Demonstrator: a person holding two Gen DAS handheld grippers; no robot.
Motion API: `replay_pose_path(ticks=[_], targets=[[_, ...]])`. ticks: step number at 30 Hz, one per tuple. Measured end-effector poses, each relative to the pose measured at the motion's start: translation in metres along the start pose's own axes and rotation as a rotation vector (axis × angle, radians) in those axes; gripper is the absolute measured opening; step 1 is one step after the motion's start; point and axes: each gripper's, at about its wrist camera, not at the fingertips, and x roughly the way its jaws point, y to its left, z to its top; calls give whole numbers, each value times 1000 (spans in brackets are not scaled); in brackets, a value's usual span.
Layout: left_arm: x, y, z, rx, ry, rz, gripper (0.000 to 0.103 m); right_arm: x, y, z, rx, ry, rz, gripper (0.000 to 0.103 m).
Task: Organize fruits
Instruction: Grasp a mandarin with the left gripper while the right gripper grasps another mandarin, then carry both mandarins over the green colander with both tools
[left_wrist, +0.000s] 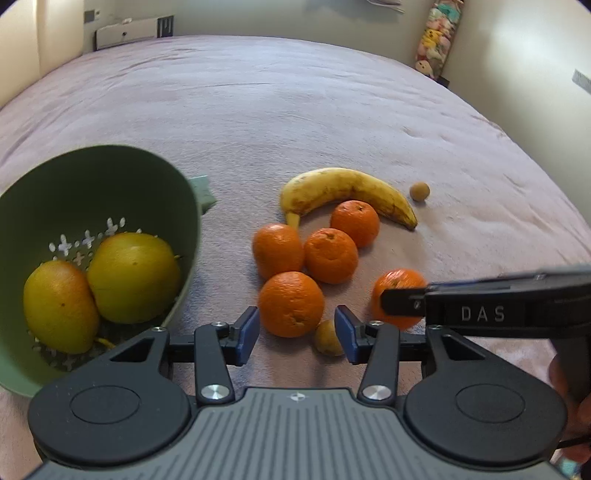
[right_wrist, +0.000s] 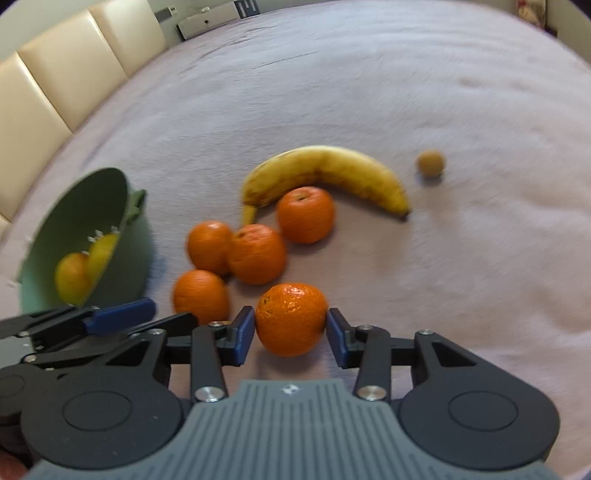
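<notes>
Several oranges lie on a pinkish bed cover beside a banana (left_wrist: 347, 192). A green colander (left_wrist: 110, 166) at the left holds two yellow-green fruits (left_wrist: 133, 277). My left gripper (left_wrist: 295, 334) is open, its pads either side of the nearest orange (left_wrist: 291, 303), with a small yellowish fruit (left_wrist: 327, 338) by its right pad. My right gripper (right_wrist: 290, 332) has its blue pads touching an orange (right_wrist: 291, 318) on both sides; it also shows in the left wrist view (left_wrist: 397, 288). The banana (right_wrist: 325, 173) and colander (right_wrist: 136, 240) show in the right wrist view.
A small brown round fruit (left_wrist: 419, 191) lies alone right of the banana, also in the right wrist view (right_wrist: 430, 162). A cream padded headboard (right_wrist: 55, 81) borders the bed at the left. The left gripper's fingers (right_wrist: 118, 314) reach in at the lower left of the right wrist view.
</notes>
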Motion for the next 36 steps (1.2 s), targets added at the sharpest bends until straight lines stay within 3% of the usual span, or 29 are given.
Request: replay_pose_path(ticks=[2, 11, 20, 27, 36], targets=[[4, -8, 1, 29, 5, 43, 63, -2, -1, 1, -18, -5, -42, 40], [27, -23, 5, 15, 29, 160, 64, -1, -15, 0, -3, -3, -65, 40], [32, -16, 8, -20, 62, 136, 53, 2, -9, -2, -40, -11, -75, 44], [26, -15, 9, -18, 65, 132, 52, 1, -14, -2, 11, -17, -71, 42], [-2, -23, 16, 0, 18, 111, 51, -14, 0, 0, -36, -55, -93, 41]])
